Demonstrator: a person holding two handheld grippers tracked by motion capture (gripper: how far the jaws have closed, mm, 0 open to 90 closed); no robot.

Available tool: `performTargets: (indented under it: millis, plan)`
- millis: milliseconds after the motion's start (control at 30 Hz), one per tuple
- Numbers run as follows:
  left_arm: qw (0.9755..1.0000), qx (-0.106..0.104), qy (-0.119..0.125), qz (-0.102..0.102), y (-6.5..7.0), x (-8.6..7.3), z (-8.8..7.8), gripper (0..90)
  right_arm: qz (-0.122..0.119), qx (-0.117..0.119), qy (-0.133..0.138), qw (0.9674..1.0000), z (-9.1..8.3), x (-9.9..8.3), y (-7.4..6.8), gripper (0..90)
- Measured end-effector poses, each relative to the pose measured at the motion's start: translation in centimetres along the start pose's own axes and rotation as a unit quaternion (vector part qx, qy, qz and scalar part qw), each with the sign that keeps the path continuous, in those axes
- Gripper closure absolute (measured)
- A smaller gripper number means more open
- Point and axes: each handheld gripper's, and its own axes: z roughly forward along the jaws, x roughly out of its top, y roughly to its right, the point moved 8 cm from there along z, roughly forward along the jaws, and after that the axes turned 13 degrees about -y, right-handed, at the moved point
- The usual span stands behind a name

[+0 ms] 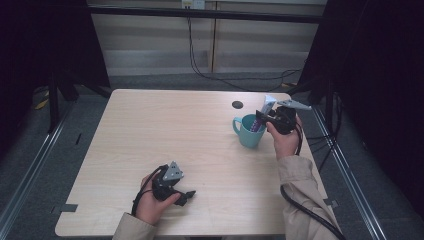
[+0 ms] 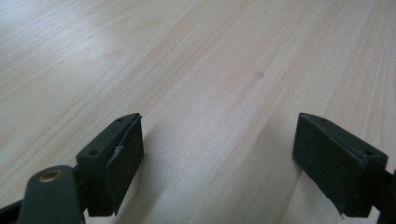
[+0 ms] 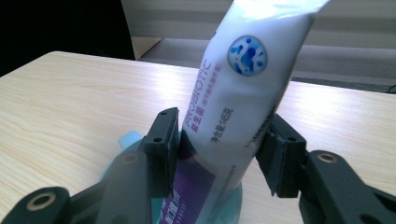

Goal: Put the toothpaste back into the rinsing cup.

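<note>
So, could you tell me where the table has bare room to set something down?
The table's far left and middle, left of the mug, are bare. It is crowded around the mug, where the right gripper holds the tube.

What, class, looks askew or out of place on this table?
Only the tube: it leans tilted in the teal mug, its upper end sticking out, clamped between the right gripper jaws. Nothing spilled or visibly damaged.

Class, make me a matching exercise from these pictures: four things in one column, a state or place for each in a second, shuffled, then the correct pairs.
Things
1. mug
2. tube
3. left gripper
4. round hole in the table

States or places
A. jaws open, nothing between them
B. teal, standing on the table
C. dark, beyond the mug
D. white and purple, between the right gripper's jaws

Pairs: 1-B, 2-D, 3-A, 4-C
</note>
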Motion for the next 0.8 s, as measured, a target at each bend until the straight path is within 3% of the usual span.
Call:
performTargets:
  millis: [600,800]
  plan:
    - [1.0000,0.000,0.000,0.000,0.00,0.00,0.00,16.3,0.003,-0.002,0.001,1.0000,-0.07,0.02,0.24,50.4]
    - [1.0000,0.000,0.000,0.000,0.00,-0.01,-0.01,16.3,0.007,-0.008,-0.004,0.9999,-0.03,-0.08,0.46,45.8]
